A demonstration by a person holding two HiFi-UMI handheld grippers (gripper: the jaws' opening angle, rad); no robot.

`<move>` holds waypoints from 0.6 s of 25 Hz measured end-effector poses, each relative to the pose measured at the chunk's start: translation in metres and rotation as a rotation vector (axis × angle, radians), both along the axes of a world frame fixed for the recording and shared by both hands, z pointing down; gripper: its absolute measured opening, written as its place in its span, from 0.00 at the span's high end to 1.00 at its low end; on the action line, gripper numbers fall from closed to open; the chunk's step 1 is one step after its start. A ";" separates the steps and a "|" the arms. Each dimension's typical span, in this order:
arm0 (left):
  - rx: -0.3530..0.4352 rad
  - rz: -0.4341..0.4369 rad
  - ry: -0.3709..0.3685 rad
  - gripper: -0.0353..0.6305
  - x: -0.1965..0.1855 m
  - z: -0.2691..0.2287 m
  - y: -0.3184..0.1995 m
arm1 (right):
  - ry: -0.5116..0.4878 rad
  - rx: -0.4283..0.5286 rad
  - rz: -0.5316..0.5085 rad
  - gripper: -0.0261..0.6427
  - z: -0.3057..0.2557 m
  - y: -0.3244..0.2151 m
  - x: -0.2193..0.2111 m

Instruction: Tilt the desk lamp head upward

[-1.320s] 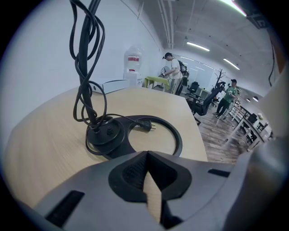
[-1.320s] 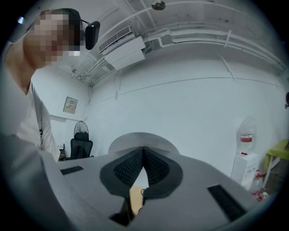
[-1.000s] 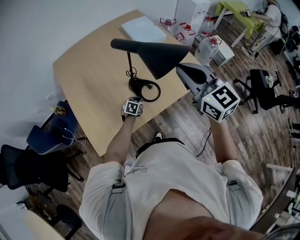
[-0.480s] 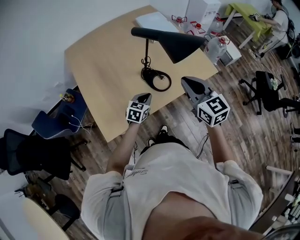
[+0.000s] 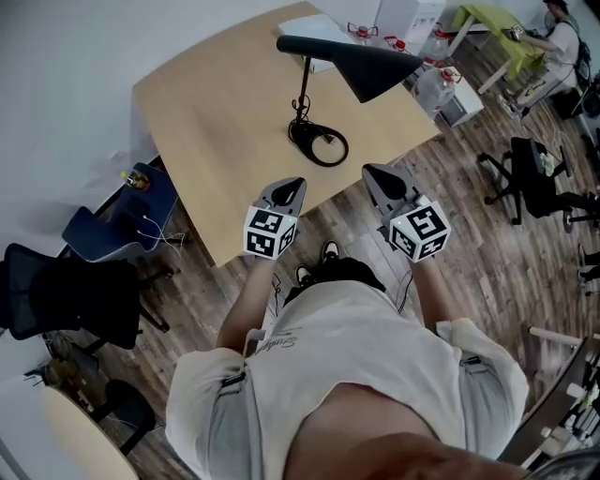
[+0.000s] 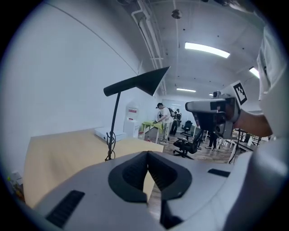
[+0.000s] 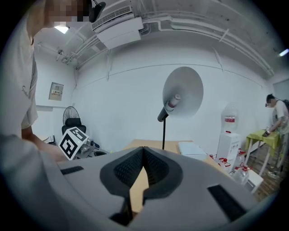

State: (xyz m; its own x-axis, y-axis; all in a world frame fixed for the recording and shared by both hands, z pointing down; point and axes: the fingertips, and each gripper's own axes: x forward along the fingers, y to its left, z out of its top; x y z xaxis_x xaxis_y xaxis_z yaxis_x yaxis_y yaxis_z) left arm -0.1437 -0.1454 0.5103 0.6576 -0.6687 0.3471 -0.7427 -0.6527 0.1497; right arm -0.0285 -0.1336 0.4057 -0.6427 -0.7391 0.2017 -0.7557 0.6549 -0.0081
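The black desk lamp stands on the wooden table (image 5: pixel 197 112), with its cone head (image 5: pixel 367 66) on a thin stem (image 5: pixel 304 89) over a ring base (image 5: pixel 323 147) and coiled cord. In the right gripper view the head's open side (image 7: pixel 183 92) and bulb (image 7: pixel 170 104) face the camera. From the left gripper the head (image 6: pixel 140 82) shows side-on, tipped up at its wide end. My left gripper (image 5: pixel 289 187) and right gripper (image 5: pixel 373 174) hang off the table's near edge, both shut and empty, well short of the lamp. Jaws meet in both gripper views (image 6: pixel 147 155) (image 7: pixel 143 151).
A flat white box (image 5: pixel 314 26) lies at the table's far end. Water bottles (image 5: pixel 433 86) stand on the floor to the right. A black office chair (image 5: pixel 530 173) is at right, a blue chair (image 5: pixel 108 234) and a black chair (image 5: pixel 66 309) at left. People stand in the background.
Both grippers have drawn back from the lamp toward my body, the right from under the head and the left from near the base. They now sit past the table edge.
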 end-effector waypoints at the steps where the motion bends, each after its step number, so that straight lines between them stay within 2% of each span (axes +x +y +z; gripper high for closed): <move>1: 0.008 -0.004 0.006 0.92 0.000 -0.005 0.004 | -0.018 0.001 -0.014 0.97 0.000 0.004 -0.003; 4: 0.047 -0.004 0.029 0.92 -0.001 -0.022 0.012 | -0.061 0.004 -0.056 0.97 0.000 0.012 -0.013; 10: 0.133 -0.057 0.088 0.92 -0.006 -0.068 0.014 | -0.058 0.074 -0.062 0.97 -0.010 0.012 -0.014; 15: 0.199 -0.057 0.088 0.92 0.010 -0.096 0.010 | -0.045 0.124 -0.051 0.97 -0.017 0.009 -0.003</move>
State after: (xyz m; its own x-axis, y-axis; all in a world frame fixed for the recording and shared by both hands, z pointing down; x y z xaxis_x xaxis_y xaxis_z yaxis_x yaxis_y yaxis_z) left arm -0.1339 -0.1355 0.4140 0.6385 -0.7554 0.1473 -0.7692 -0.6330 0.0879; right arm -0.0319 -0.1246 0.3888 -0.6866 -0.7225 0.0811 -0.7219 0.6907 0.0425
